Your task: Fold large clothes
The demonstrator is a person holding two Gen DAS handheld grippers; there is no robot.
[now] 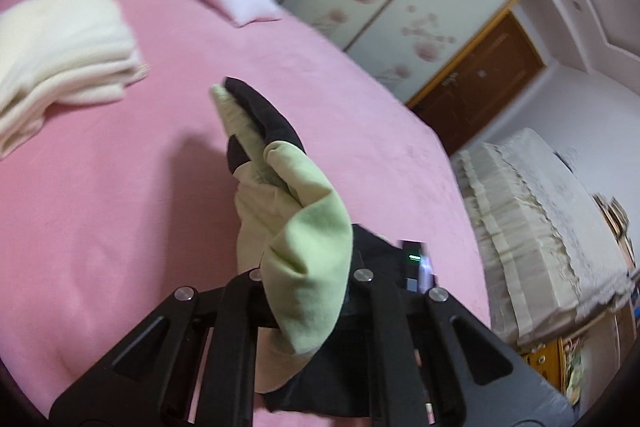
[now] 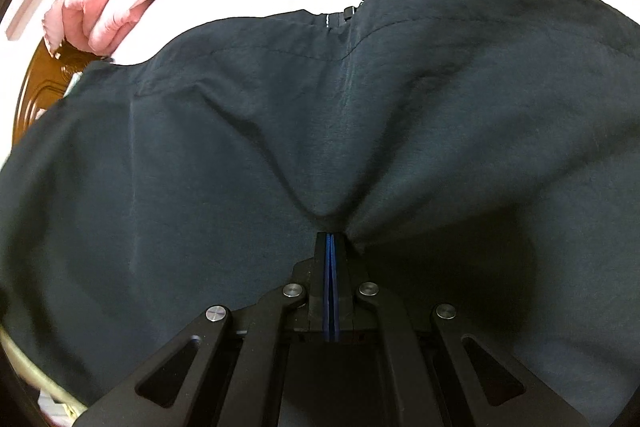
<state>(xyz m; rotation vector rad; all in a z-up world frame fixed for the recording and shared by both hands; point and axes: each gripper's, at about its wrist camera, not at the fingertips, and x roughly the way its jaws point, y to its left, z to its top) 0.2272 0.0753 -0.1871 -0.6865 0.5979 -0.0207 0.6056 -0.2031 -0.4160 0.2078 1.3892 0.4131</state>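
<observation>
Two hand-held grippers pinch cloth. The right hand-held gripper (image 2: 330, 235) is closed tight on a dark navy zip-front garment (image 2: 280, 131) spreading toward 12 o'clock. The left hand-held gripper (image 1: 304, 291) clamps its pale green and black folded edge (image 1: 296, 227) above the pink bed (image 1: 120, 187); folded cream fabric (image 1: 60, 47) lies at 10 o'clock.
</observation>
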